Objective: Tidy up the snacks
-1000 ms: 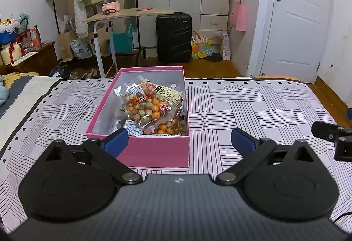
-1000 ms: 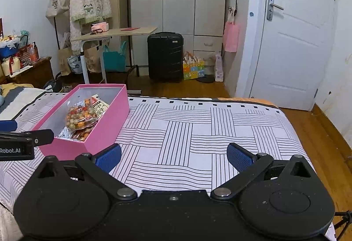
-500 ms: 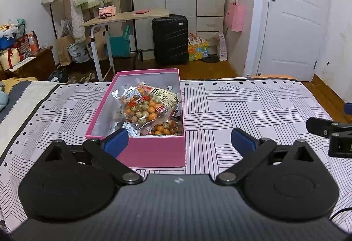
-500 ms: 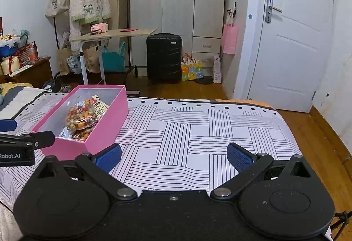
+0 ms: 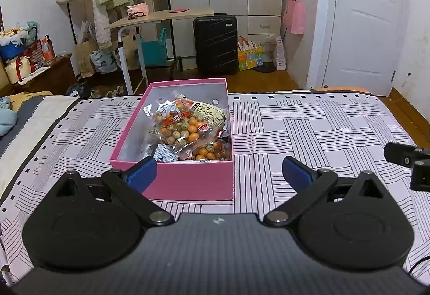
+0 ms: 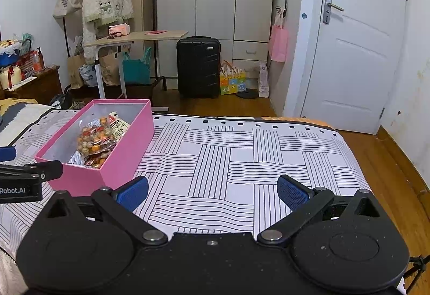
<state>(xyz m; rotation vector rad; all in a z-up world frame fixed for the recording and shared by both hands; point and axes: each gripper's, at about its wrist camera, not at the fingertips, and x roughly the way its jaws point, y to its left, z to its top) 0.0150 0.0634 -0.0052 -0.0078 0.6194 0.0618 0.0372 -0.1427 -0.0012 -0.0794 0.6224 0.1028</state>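
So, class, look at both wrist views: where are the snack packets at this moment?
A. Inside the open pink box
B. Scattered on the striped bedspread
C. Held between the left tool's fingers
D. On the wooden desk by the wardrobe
A: the snack packets lie piled inside the open pink box on the bedspread, while the left tool and right tool are both open and hold nothing.

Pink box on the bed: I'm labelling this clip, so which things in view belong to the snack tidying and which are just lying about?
Belongs to the job:
- pink box
- snack packets inside it
- left gripper, open
- right gripper, open

Just lying about:
- black suitcase
- folding table
- pink bag hanging by the door
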